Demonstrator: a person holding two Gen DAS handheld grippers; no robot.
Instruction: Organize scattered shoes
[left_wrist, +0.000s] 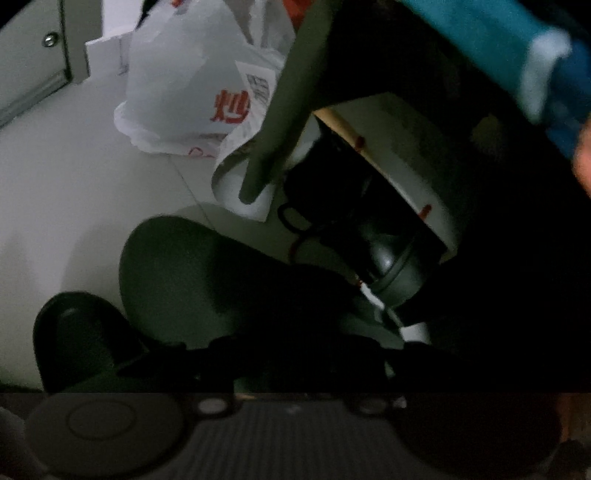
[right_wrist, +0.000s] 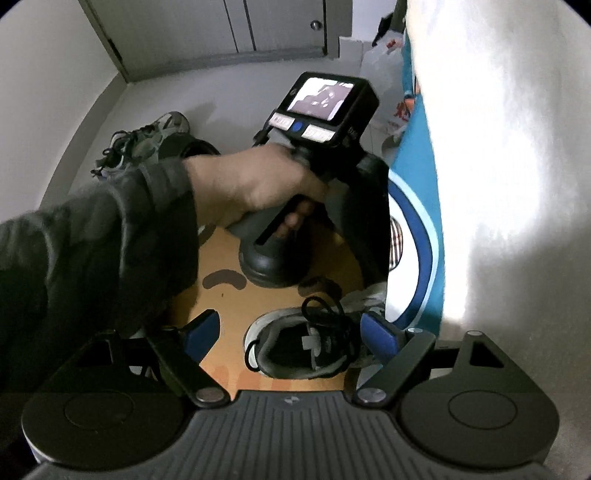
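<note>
My right gripper hangs with its jaws spread around a worn grey sneaker with black laces on the orange mat; my left gripper's state I cannot tell in the dark.

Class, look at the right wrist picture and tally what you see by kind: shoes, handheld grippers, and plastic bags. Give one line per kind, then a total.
Shoes: 2 (grey sneaker by the wall, sneaker on the orange mat)
Handheld grippers: 2 (left gripper, right gripper)
Plastic bags: 1 (white bag)
Total: 5
</note>
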